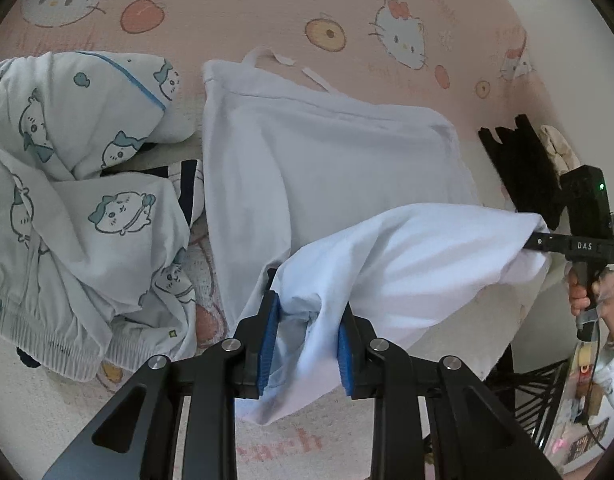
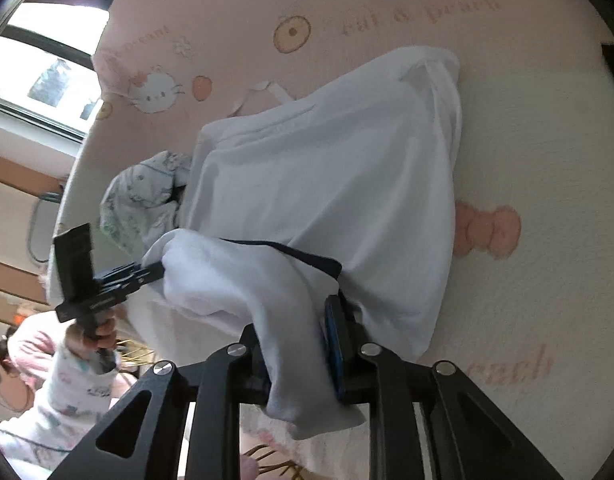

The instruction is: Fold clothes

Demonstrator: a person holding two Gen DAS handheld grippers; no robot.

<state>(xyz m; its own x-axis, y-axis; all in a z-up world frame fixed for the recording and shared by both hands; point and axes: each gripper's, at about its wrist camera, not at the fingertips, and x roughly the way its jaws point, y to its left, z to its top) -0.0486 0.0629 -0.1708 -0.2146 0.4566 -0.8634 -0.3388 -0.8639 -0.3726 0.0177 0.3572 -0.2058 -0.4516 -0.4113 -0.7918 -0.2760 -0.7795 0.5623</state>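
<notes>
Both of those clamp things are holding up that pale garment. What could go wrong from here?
The left gripper pinches only a bunched edge of the pale blue garment, so it might slip out. The lifted hem could land crooked. The patterned pajamas lie right beside it and may get caught.

A pink cartoon-cat bedsheet (image 1: 235,12) covers the bed. A window (image 2: 47,64) is visible at left. A black stand (image 1: 523,168) sits near the bed edge.

Smooth matt white cloth garment (image 1: 331,168); seemingly towelling-rough pink blanket (image 1: 235,12).
</notes>
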